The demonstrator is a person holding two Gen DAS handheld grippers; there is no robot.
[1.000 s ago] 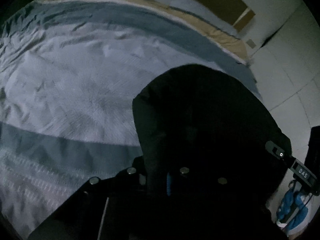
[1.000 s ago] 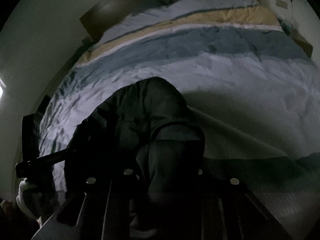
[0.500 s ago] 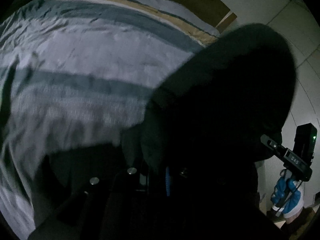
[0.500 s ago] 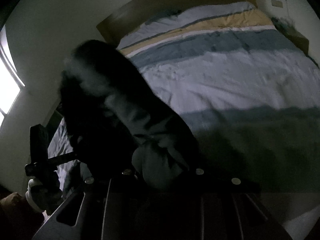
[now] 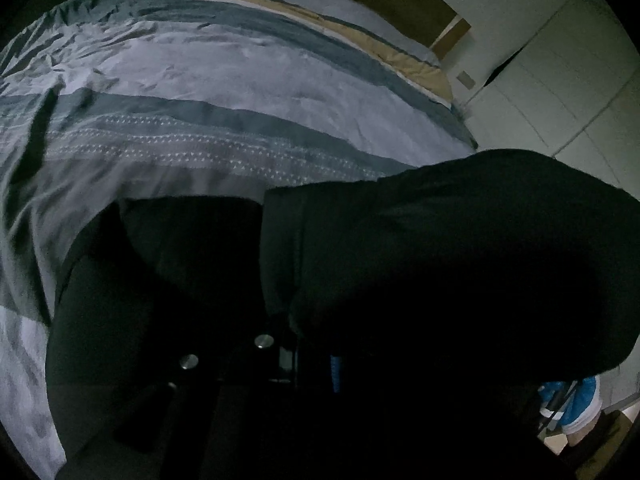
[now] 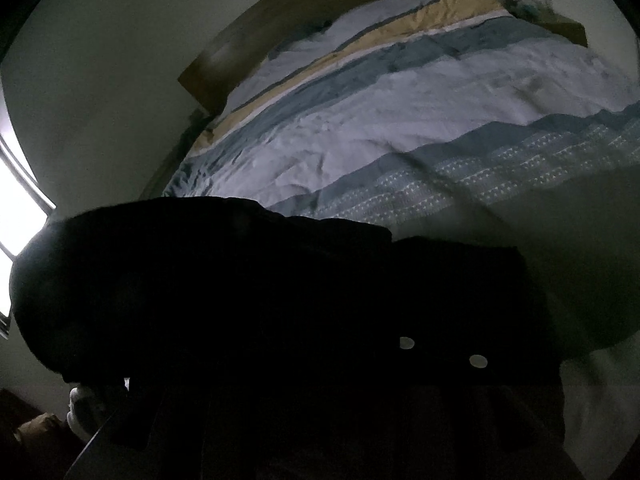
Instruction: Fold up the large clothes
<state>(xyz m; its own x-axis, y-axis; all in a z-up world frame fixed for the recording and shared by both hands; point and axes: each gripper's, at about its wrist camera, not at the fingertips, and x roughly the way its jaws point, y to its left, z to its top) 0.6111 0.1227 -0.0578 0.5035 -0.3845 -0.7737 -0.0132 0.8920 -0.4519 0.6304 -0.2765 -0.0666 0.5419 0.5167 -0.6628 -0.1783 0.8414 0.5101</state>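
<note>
A large black garment (image 5: 420, 248) hangs over my left gripper (image 5: 304, 344) and fills the lower right of the left wrist view; the fingers are buried in its folds. The same black garment (image 6: 248, 288) drapes over my right gripper (image 6: 320, 360) and covers the lower half of the right wrist view. Both grippers appear shut on the cloth and hold it up above the bed, stretched between them. The fingertips are hidden by the fabric in both views.
A bed with a striped blue, white and tan duvet (image 5: 208, 92) lies below and ahead, also in the right wrist view (image 6: 400, 120). A wooden headboard (image 6: 304, 20) stands at the far end. White wardrobe doors (image 5: 560, 80) are on the right, a bright window (image 6: 16, 216) on the left.
Both grippers have lifted the black garment off the bed and spread it wider. It now hangs as a broad dark sheet instead of a bunched mound.
</note>
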